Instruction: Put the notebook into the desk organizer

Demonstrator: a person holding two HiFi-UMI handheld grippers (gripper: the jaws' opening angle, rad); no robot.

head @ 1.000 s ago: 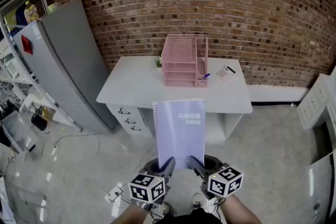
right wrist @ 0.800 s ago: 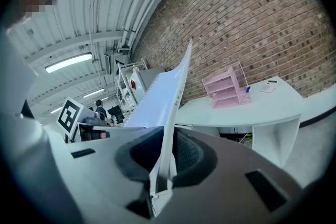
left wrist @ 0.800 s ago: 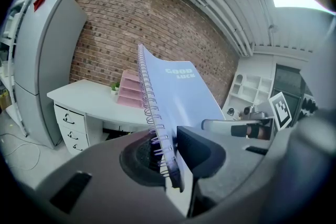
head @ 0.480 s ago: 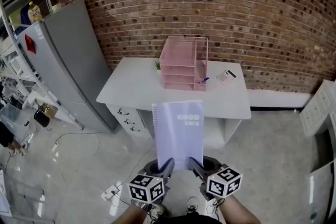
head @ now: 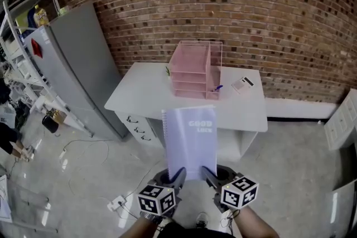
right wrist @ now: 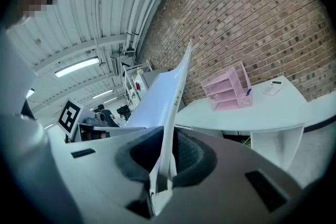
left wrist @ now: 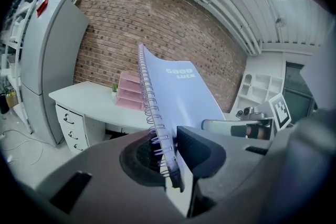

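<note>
Two grips share one notebook. It is carried in the air, cover up, its near edge in both sets of jaws and its far edge reaching toward the desk, well apart from the desk organizer.

The left gripper is closed on the spiral-bound corner, and the left gripper view shows the wire coil lying between its pads. The right gripper is pinched narrow on the other corner of that edge, with the sheets standing edge-on between its pads.

The step in hand looks like the carry to the desk. To do it well, both hands should travel together and level, so the cover neither twists nor bows. The left hold sits partly on wire, which I judge the likelier one to slip, so no jerks.

The pink organizer stands at the back of the desk against the brick wall, its stacked trays open toward the person. The notebook should arrive square to that opening and flat, with the unsupported far edge led in first and kept from sagging onto a tray lip. Whether it fits the tray width I cannot tell from here.

A blue pen at the organizer's right side and a calculator just beyond should be left alone. The risk is nudging the light organizer backward.
</note>
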